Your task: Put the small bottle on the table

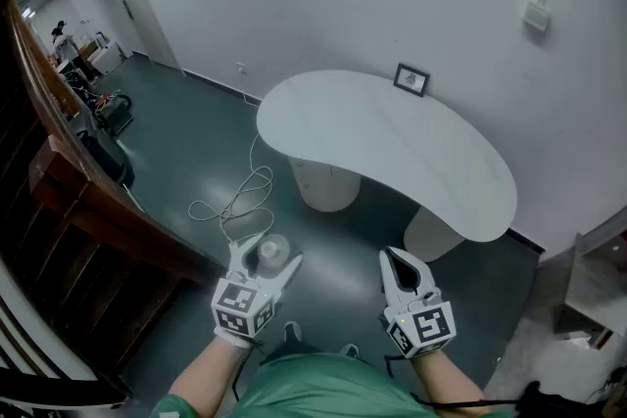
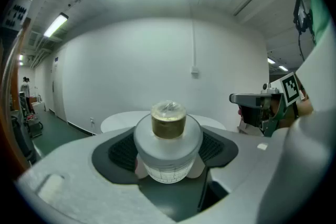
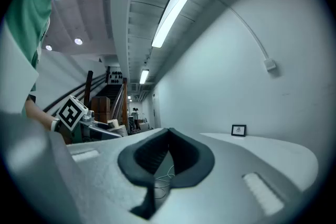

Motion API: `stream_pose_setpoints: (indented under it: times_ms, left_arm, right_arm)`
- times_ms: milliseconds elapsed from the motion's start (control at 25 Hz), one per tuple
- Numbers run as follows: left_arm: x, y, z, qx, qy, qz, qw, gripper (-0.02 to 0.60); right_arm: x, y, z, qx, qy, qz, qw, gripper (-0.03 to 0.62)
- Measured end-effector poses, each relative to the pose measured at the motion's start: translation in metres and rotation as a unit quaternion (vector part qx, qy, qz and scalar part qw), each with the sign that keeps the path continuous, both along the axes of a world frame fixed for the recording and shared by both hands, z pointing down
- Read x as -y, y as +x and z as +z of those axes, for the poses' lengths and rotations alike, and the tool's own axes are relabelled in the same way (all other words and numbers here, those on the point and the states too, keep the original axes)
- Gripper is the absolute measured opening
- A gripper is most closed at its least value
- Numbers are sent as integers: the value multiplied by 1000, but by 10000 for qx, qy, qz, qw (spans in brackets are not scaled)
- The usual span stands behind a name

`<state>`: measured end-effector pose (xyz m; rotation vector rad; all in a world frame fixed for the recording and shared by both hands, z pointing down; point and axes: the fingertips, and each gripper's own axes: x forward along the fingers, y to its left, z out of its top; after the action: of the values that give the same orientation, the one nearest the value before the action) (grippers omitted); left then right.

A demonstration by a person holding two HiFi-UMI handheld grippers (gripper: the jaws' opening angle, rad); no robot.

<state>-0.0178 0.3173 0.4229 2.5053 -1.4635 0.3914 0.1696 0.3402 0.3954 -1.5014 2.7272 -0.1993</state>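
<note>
Left gripper (image 1: 266, 250) is clamping the bottle (image 2: 168, 144) between its pads, the jaws standing wide around the white body. The brown neck and clear cap are showing above the pads. The bottle is hanging over the dark floor, near the table (image 1: 392, 142) but not yet over it. Right gripper (image 3: 168, 132) is carrying nothing, its jaws meeting at the tips. A frame (image 1: 411, 79) is standing at the table's far edge by the wall. A cable (image 1: 235, 201) is lying looped on the floor near the table's base.
</note>
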Motion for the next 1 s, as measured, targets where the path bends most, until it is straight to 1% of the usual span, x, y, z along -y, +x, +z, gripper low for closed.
stream_pose_setpoints:
  times_ms: [80, 200, 280, 440, 680, 840, 1000]
  left_arm:
    - [-10, -13, 1, 70, 64, 1, 10000, 344]
    - [-11, -32, 0, 243, 251, 11, 9994, 344]
    - [-13, -42, 8, 302, 261, 22, 9992, 344]
    - [-22, -60, 19, 278, 180, 6, 9995, 344]
    - [-22, -77, 18, 210, 204, 100, 9995, 344]
    - [-9, -91, 14, 186, 318, 197, 9991, 344]
    - [5, -114, 9, 118, 438, 320, 9985, 344]
  right_arm:
    - [-7, -8, -2, -49, 70, 11, 10000, -6]
    - [-2, -23, -7, -73, 197, 28, 9998, -6]
    - [0, -33, -4, -99, 158, 51, 9998, -6]
    - [-6, -50, 0, -180, 61, 58, 9998, -6]
    - [-8, -61, -2, -178, 116, 202, 9996, -6]
    - [3, -69, -7, -324, 172, 421, 9984, -6]
    - [16, -87, -15, -451, 243, 643, 9966, -5]
